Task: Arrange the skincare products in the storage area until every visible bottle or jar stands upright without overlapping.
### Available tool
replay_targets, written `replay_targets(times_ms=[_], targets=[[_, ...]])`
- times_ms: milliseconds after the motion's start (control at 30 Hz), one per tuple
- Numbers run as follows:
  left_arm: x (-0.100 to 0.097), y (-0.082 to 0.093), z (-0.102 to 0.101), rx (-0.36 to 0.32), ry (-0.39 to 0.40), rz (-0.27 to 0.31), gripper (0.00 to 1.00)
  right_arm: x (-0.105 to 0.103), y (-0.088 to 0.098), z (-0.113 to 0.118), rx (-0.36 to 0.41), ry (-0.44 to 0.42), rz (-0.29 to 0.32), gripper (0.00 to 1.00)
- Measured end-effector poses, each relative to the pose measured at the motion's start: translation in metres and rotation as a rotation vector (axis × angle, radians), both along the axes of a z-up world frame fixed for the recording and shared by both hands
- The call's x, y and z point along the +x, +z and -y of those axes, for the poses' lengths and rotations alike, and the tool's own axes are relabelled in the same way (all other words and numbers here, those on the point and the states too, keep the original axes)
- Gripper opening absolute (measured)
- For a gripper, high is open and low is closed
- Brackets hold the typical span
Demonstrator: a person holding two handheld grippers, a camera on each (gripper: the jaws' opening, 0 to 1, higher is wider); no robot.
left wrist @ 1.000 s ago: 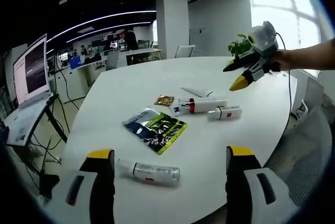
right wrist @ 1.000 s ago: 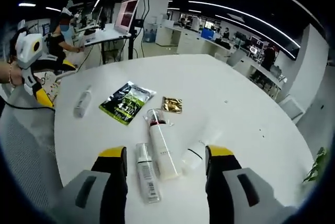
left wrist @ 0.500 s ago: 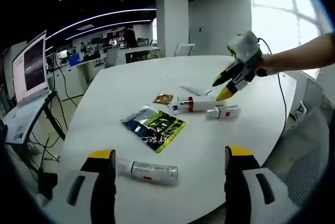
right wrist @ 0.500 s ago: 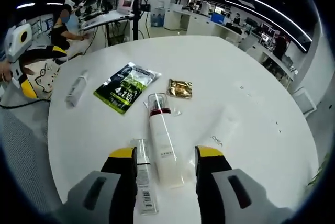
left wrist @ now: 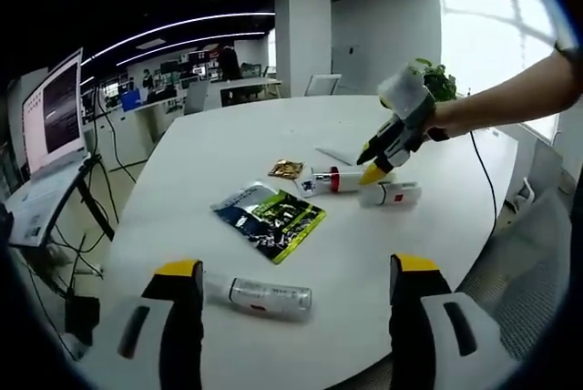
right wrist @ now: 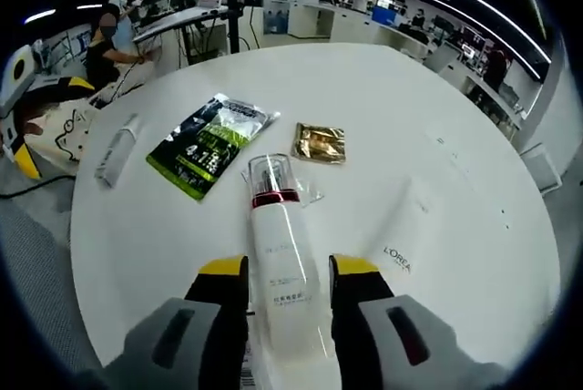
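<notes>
From where I stand, the left hand-held gripper [left wrist: 291, 317] hangs low at the near edge of the round white worktop [left wrist: 228, 148], its jaws spread wide and holding nothing; a small clear bottle [left wrist: 260, 296] lies on its side just beyond and between them. It looks light and smooth, so it may roll, and its middle is the place to take it. Further on lie a green sachet [left wrist: 271, 220] and a small gold sachet [left wrist: 286, 169], both flat. Then comes the white bottle with the red band [right wrist: 282, 253], lying flat on the worktop with its clear cap pointing away. It looks like stiff, glossy plastic, likely slippery, so the straight body below the band is the surest hold. The right hand-held gripper [right wrist: 288, 271] reaches down over it on an outstretched arm, jaws parted and standing either side of the body; I can't quite tell whether they touch it yet. A labelled bottle [left wrist: 390, 194] lies just beside it, and to the right a white tube [right wrist: 401, 235] lies flat.
</notes>
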State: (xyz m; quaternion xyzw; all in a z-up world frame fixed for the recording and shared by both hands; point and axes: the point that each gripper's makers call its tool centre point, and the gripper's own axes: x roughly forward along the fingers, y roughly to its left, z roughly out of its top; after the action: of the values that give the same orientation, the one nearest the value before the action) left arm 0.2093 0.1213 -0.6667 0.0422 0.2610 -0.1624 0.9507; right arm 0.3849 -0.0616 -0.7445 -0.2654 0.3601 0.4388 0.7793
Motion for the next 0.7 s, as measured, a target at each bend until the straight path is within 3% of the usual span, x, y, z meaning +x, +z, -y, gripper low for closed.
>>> replay_targets(times_ms=[367,533,700], targets=[[-0.001,-0.001,-0.001,-0.007,0.004,-0.012,0.76,-0.001,-0.013,-0.013,-0.048,0.066,-0.029,0.3],[-0.002,-0.002,0.001,-0.003,0.001,-0.018,0.76,0.001,-0.022,-0.01,-0.088,0.092,-0.014,0.31],[-0.002,-0.003,0.0,-0.002,0.002,-0.023,0.75,0.002,-0.024,-0.008,-0.053,0.082,-0.037,0.32]])
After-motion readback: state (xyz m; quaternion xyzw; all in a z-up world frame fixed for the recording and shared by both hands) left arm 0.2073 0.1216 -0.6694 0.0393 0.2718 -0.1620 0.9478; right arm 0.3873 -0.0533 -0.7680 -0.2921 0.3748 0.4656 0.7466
